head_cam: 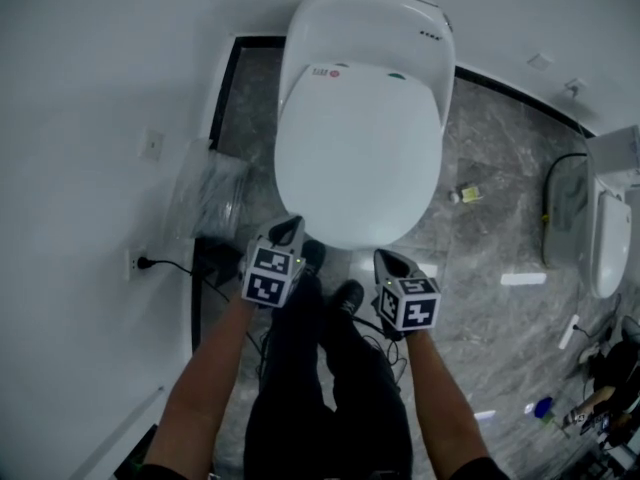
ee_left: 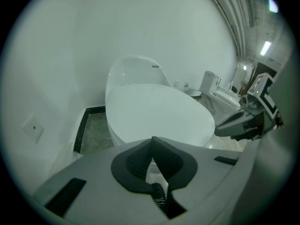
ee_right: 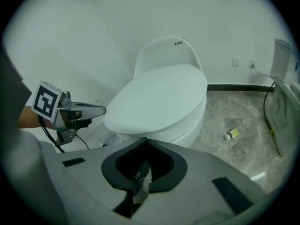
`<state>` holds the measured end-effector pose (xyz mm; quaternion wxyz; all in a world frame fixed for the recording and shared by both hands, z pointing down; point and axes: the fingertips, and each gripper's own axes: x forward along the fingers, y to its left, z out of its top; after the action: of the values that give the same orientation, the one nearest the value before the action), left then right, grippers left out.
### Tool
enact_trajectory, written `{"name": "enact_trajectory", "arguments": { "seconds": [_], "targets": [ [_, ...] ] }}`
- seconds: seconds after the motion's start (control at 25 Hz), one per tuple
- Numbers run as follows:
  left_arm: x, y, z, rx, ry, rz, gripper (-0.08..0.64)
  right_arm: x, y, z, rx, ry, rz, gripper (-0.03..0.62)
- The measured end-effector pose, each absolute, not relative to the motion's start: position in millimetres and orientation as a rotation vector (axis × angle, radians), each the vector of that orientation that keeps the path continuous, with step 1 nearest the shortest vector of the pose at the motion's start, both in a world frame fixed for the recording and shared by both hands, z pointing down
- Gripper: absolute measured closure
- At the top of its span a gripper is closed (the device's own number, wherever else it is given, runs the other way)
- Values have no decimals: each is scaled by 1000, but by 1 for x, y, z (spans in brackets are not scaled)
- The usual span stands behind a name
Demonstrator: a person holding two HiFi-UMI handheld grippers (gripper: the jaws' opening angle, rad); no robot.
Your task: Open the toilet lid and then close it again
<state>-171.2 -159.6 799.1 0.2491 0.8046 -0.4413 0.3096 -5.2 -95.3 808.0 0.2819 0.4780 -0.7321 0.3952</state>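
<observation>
A white toilet stands against the wall with its lid (head_cam: 358,153) down flat over the bowl. Both grippers hover just short of the lid's front rim. My left gripper (head_cam: 290,230) sits at the front left and my right gripper (head_cam: 388,261) at the front right. Neither touches the lid. In the left gripper view the jaws (ee_left: 152,142) are shut with nothing in them, the lid (ee_left: 157,114) lies just beyond, and the right gripper (ee_left: 234,123) shows at the side. The right gripper view shows its jaws (ee_right: 146,143) shut and empty before the lid (ee_right: 159,95).
A clear plastic bag (head_cam: 208,193) lies left of the toilet by the wall. A plug sits in a wall socket (head_cam: 135,263). A small bottle (head_cam: 466,195) lies on the marble floor. Another toilet (head_cam: 610,238) stands at the right. The person's shoes (head_cam: 345,293) are below the bowl.
</observation>
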Motion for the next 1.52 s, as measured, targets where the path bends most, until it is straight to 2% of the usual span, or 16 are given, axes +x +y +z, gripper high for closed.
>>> {"name": "enact_trajectory", "arguments": {
  "seconds": [0.44,0.64,1.16,1.52],
  "targets": [
    [-171,-156,833,2157,-1232,887,552,3,-85,813,1302,-1979,1056,583],
    [-170,-157,816,2165,-1254,909,552,4,-88,790,1313,-2016,1031,583],
    [-141,-146,680,2290,-1236,639,553,-12,-116,671,1425,-2184,932,583],
    [-138,-117,552,2459,-1233,474,554,-27,-103,540,1533,-2361,667,583]
  ]
}}
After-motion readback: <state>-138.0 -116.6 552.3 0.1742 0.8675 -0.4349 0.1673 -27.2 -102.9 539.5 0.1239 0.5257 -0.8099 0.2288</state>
